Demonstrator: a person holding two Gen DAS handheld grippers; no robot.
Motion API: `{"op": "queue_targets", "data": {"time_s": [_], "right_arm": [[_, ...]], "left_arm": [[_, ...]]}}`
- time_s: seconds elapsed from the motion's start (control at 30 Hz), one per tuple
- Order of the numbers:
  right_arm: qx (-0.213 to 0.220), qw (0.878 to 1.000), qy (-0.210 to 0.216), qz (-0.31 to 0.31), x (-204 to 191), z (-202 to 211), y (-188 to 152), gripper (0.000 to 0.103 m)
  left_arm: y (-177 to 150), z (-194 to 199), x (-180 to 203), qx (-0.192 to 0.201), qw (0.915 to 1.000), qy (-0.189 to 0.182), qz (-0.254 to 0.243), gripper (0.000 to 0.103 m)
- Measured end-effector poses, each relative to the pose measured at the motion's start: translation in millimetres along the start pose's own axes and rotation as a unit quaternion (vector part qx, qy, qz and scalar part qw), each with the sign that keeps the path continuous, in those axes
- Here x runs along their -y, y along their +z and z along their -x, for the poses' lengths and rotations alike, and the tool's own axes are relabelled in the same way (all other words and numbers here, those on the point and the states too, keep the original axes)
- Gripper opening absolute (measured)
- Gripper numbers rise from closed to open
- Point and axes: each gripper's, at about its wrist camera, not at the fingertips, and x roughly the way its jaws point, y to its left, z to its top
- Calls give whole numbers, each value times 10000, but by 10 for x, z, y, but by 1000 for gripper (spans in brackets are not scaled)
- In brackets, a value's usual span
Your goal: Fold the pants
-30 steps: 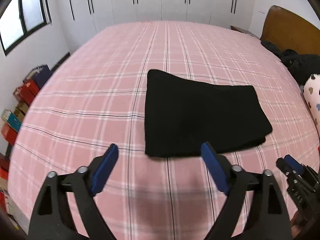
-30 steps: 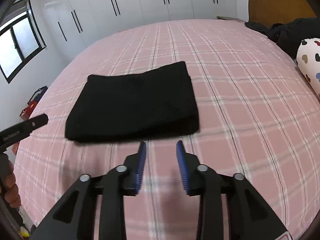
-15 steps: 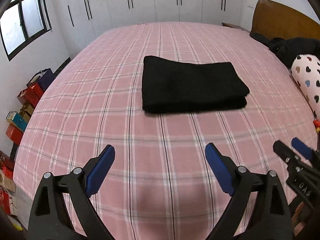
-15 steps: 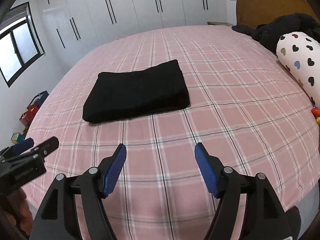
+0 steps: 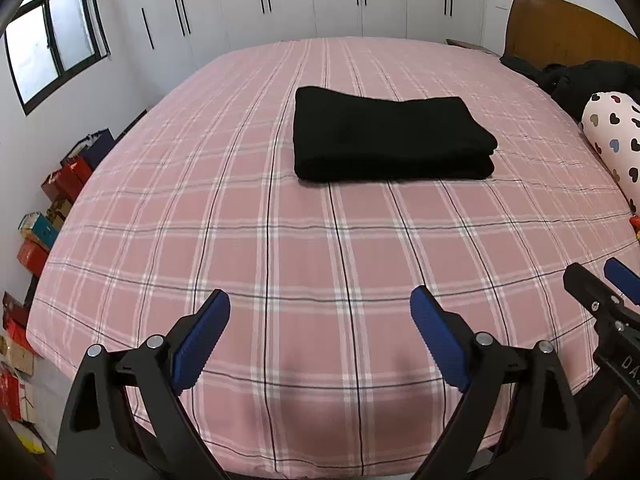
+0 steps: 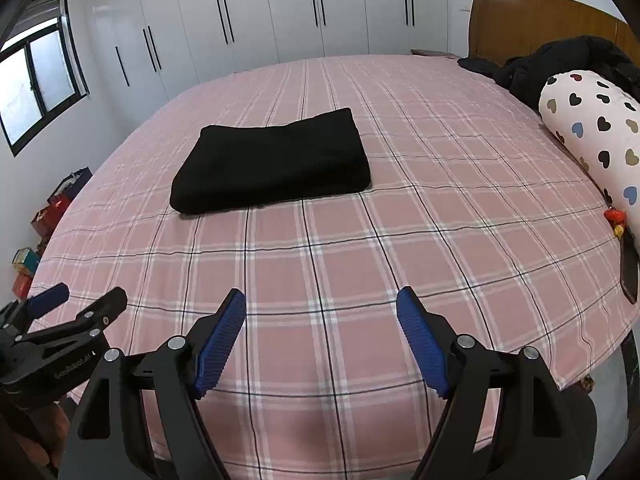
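Note:
The black pants lie folded into a thick flat rectangle in the middle of the pink plaid bed; they also show in the right wrist view. My left gripper is open and empty over the bed's near edge, well short of the pants. My right gripper is open and empty, also back at the near edge. Each gripper shows at the side of the other's view: the right one and the left one.
A heart-print bolster and a heap of dark clothes lie at the bed's right by the wooden headboard. White wardrobes line the far wall. Boxes are stacked on the floor at the left.
Both grippers have drawn back from the folded pants to the bed's near edge. The right gripper's jaws have opened wide. The pants lie still.

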Motion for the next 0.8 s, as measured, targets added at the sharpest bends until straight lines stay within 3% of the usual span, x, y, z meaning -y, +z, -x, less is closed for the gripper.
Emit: {"op": "queue_targets", "data": {"time_s": [0.5, 0.63, 0.8], "right_arm": [[-95, 9998, 24, 183, -135, -18, -28, 76], [-81, 9998, 13, 164, -127, -6, -27, 76], [-76, 9999, 16, 126, -87, -2, -19, 76]], "left_arm": [[-55, 9, -20, -14, 10000, -3, -41, 89], [-49, -1, 3, -46, 10000, -16, -23, 98], [-40, 0, 21, -53, 9992, -392, 4, 98]]}}
